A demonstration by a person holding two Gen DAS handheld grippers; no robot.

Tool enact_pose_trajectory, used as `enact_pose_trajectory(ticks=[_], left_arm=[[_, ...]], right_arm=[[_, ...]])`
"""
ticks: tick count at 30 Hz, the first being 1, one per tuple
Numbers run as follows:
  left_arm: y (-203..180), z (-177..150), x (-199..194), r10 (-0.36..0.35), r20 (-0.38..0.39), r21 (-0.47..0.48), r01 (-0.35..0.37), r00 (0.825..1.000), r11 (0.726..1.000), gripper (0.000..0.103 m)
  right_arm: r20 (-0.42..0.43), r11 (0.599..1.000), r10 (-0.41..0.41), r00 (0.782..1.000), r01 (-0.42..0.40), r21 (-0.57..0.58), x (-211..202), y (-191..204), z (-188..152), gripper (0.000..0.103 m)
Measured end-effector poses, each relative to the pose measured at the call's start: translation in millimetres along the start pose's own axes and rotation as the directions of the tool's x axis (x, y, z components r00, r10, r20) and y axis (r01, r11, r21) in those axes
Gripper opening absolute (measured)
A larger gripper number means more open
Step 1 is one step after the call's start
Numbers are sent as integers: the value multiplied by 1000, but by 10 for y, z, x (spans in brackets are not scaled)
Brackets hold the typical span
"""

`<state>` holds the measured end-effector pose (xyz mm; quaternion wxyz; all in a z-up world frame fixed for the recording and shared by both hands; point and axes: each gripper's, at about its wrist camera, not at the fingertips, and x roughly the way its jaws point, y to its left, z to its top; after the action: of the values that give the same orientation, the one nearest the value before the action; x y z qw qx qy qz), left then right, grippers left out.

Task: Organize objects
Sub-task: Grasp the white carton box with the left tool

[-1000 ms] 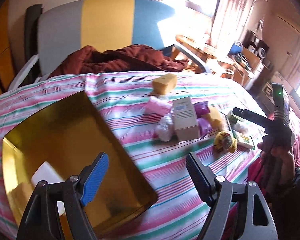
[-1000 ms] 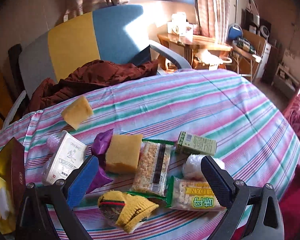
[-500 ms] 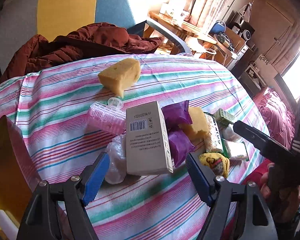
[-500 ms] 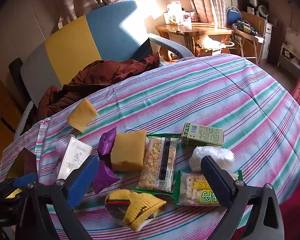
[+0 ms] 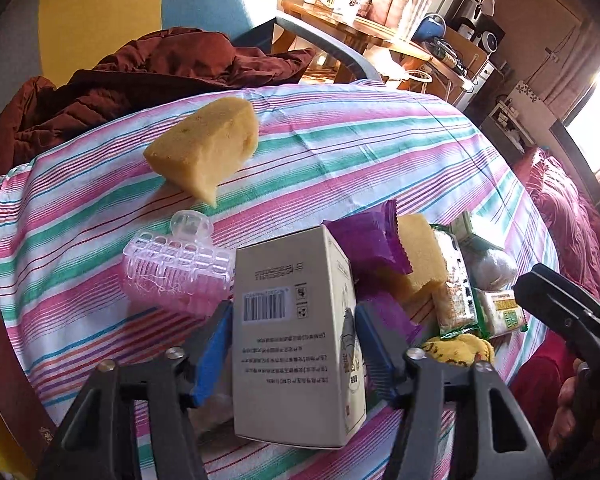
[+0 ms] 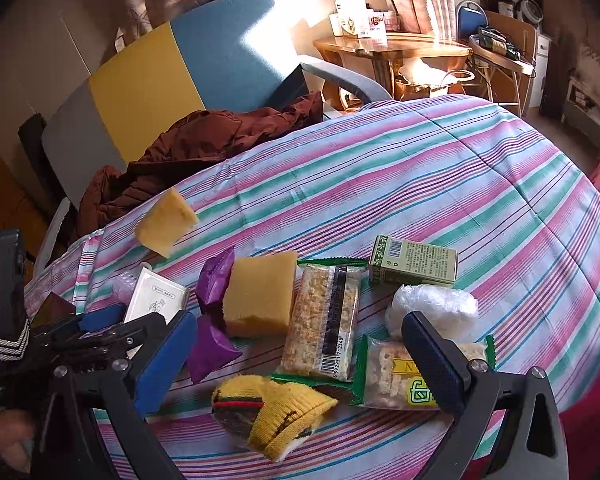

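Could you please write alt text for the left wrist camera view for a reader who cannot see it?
The left gripper has just closed around an upright beige carton on a striped tablecloth. A pink hair roller, yellow sponge wedge and snack packets surround it.

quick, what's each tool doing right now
left tool: just been closing, pads on the beige box
right tool: open, holding nothing

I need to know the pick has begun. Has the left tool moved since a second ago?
Yes. The left tool left the gold tray for the pile, its jaws just closing around the beige box beside the pink roller.
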<state>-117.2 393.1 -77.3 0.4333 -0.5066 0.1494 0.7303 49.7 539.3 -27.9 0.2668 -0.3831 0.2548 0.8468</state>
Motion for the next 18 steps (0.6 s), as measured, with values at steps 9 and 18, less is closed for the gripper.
enact_pose_trajectory(ticks=[9, 18], left_arm=[[-103, -290, -586, 13, 154, 18, -16, 988, 1000, 53], [304, -872, -1244, 43, 205, -109, -20, 978, 994, 53]], right_arm=[[-1, 1000, -7, 1000, 7, -8, 15, 12, 3, 103], [31, 992, 80, 996, -76, -104, -73, 243, -48, 102]])
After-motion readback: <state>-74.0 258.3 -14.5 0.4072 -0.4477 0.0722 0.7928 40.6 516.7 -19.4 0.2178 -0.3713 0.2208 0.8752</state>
